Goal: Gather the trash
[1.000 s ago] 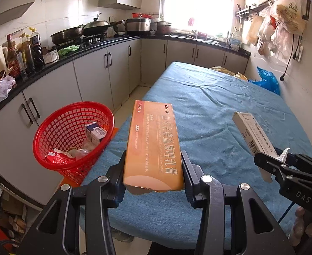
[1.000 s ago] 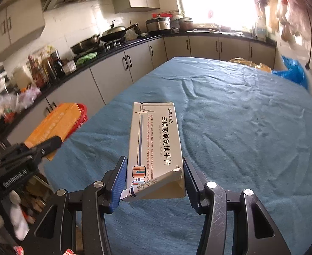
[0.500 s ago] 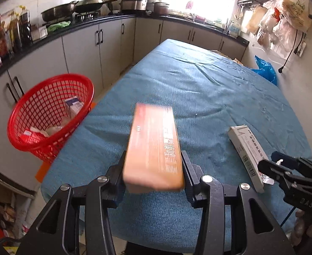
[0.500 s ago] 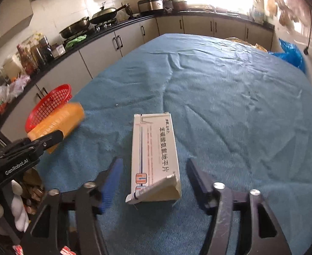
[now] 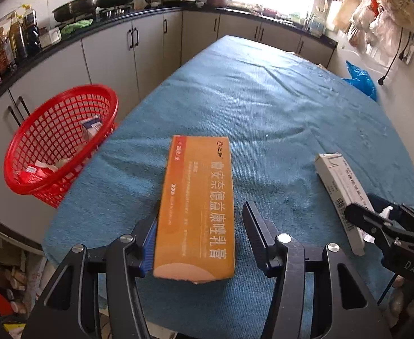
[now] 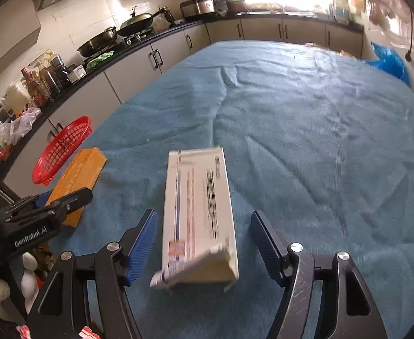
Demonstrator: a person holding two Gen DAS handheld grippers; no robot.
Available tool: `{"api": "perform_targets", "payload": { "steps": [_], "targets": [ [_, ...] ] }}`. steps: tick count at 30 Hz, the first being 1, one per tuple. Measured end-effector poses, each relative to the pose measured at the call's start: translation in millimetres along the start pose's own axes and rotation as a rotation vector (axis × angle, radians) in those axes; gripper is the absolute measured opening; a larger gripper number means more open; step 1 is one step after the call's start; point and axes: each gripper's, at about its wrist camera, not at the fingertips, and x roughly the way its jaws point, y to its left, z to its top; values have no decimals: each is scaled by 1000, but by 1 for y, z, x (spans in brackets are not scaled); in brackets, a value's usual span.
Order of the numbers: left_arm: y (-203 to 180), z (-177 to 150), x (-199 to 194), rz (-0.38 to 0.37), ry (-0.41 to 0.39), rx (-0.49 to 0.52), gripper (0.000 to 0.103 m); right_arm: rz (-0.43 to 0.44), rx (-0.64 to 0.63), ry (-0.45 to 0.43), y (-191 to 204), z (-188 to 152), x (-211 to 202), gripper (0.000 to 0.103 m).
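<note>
An orange carton (image 5: 198, 206) lies on the blue cloth of the table (image 5: 263, 107), between the fingers of my left gripper (image 5: 201, 226), which is open; the left pad (image 5: 150, 234) is close to the carton's side. It also shows in the right wrist view (image 6: 77, 180). A white carton (image 6: 199, 212) with an open end flap lies between the fingers of my right gripper (image 6: 204, 240), which is open and clear of it. It also shows in the left wrist view (image 5: 339, 195). A red mesh basket (image 5: 57, 141) with trash hangs off the table's left edge.
Grey kitchen cabinets (image 5: 108, 56) run along the left and far side, with pans and bottles on the counter. A blue plastic bag (image 5: 360, 79) sits at the far right of the table. Clutter lies on the floor at the lower left.
Both grippers came down toward the table and opened. The orange and white cartons, held in the air a second ago, now rest on the cloth between the open fingers.
</note>
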Motion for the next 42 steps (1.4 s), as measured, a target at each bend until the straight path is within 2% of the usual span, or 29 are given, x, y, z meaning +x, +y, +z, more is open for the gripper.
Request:
{"api": "perform_targets", "payload": {
  "steps": [9, 14, 25, 30, 38, 39, 41, 42],
  "targets": [
    [-11, 4, 8, 52, 5, 26, 59, -58, -66, 12, 15, 6, 12, 72],
    [-16, 7, 12, 88, 13, 30, 61, -73, -64, 9, 13, 5, 12, 68],
    [-22, 14, 19, 123, 52, -12, 73, -19, -63, 2, 10, 4, 10, 66],
    [-22, 13, 19, 127, 52, -21, 73, 8, -38, -4, 6, 4, 8, 66],
    [-22, 11, 17, 124, 33, -12, 73, -17, -46, -1, 11, 3, 9, 64],
    [-22, 11, 17, 126, 36, -7, 72, -23, -45, -2, 11, 3, 9, 64],
    [-22, 13, 16, 121, 46, 8, 65, -37, -44, -3, 11, 3, 9, 60],
    [-22, 14, 15, 117, 49, 17, 50, -44, -44, -3, 12, 3, 9, 60]
  ]
}}
